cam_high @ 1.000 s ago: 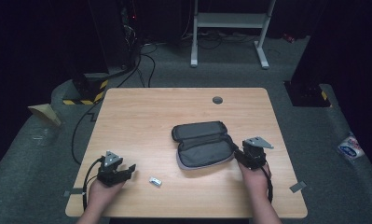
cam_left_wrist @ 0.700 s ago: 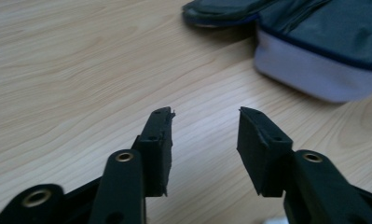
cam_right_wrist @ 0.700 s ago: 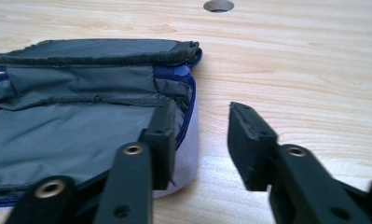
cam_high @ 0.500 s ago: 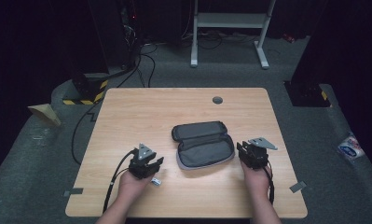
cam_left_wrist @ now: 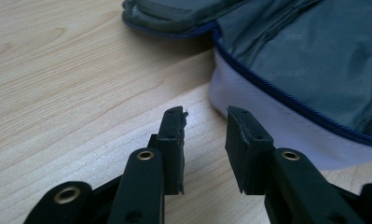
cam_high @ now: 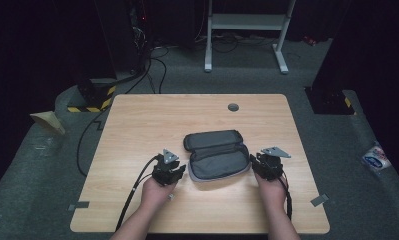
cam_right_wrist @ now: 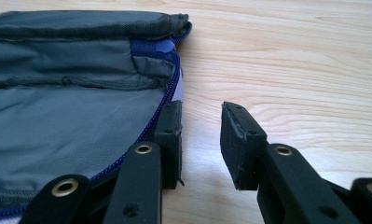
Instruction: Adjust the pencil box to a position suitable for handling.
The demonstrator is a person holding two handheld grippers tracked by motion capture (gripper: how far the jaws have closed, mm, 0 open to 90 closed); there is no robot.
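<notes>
The open grey pouch (cam_high: 217, 160) lies on the wooden table (cam_high: 137, 125), a little toward the person's side of its middle, with its flap folded back on the far side and the dark lining facing up. A blue zip runs round its edge.

The person has a hand at each end of it. The left gripper (cam_high: 179, 170) sits low over the table just beside the left end of the pouch (cam_left_wrist: 305, 56). In the left gripper view its tips (cam_left_wrist: 204, 121) point at the pale outer wall of the pouch, close to it but not touching. The jaws have just been closing. They stand a narrow gap apart, with nothing between them but bare wood. Its black cable (cam_high: 137, 190) trails back along the forearm to the near edge of the table.

The right gripper (cam_high: 257, 162) is at the right end of the pouch (cam_right_wrist: 72, 116). In the right gripper view (cam_right_wrist: 200, 116) one jaw stands right at the zipped rim, so close that I cannot tell whether it touches the fabric. The other jaw stands over the table. Here too there is a narrow gap between the pads, and they clamp nothing.

A small dark round disc (cam_high: 233, 107) is set into the tabletop toward the far edge, well apart from the pouch.
</notes>
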